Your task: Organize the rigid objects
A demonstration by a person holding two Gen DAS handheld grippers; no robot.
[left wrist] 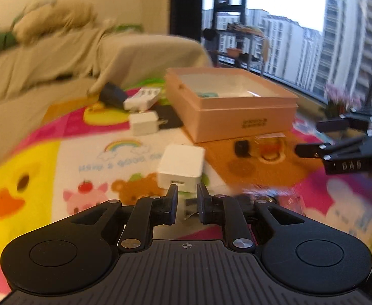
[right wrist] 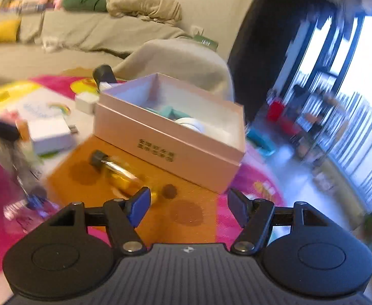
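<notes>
A: Where does the sorting stand?

B: The left gripper [left wrist: 187,198] is closed narrow, empty I think, just near of a white charger [left wrist: 181,167]. The right gripper [right wrist: 188,203] gapes wide beside the amber bottle [right wrist: 117,171].

A: Next?

B: Probably straddle the bottle, squeeze, lift it far-right into the pink box [right wrist: 186,157].

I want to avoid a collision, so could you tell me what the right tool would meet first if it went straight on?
Probably the amber bottle lying on the orange mat, just ahead of the open right tool; the pink box stands behind it. Blur leaves depth uncertain.
</notes>
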